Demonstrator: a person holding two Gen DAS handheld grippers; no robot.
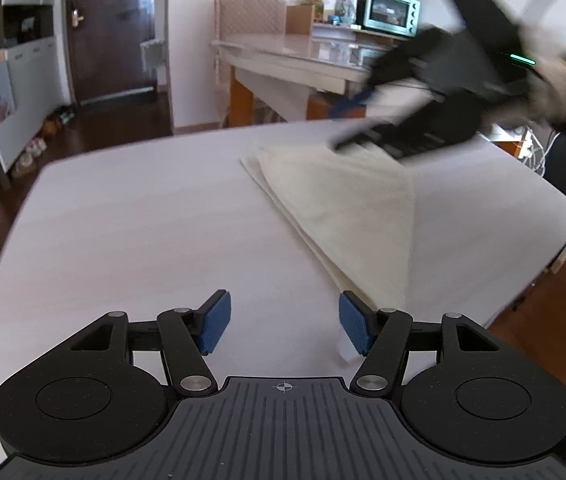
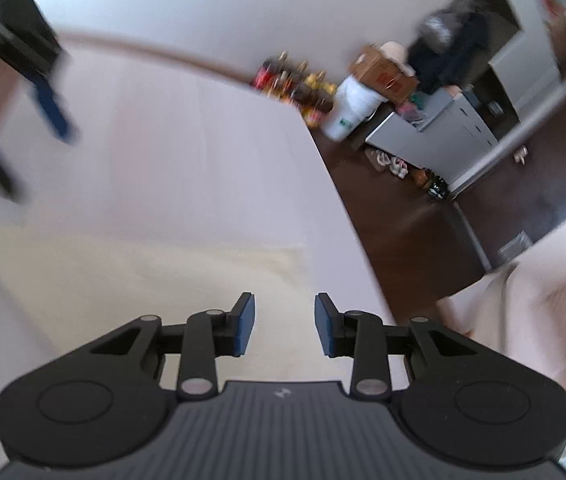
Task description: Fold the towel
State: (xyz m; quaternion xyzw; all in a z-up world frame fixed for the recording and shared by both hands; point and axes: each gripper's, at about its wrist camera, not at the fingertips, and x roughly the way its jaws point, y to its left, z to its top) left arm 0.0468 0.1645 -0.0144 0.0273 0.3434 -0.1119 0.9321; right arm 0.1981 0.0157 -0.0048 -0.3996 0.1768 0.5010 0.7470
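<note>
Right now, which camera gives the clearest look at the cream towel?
The left wrist view: the towel lies sharp on the table, its stacked folded edges visible. The right wrist view shows only a blurred cream patch beneath its open fingers.

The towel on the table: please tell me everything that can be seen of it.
The towel is cream-coloured, of soft, thin-looking cloth. It lies flat on the pale table, folded: stacked layers show along its left edge. In the left wrist view it looks like a triangle. One corner lies by the open left hand-held gripper, and the blurred right hand-held gripper is over the far end. Neither grips it.
</note>
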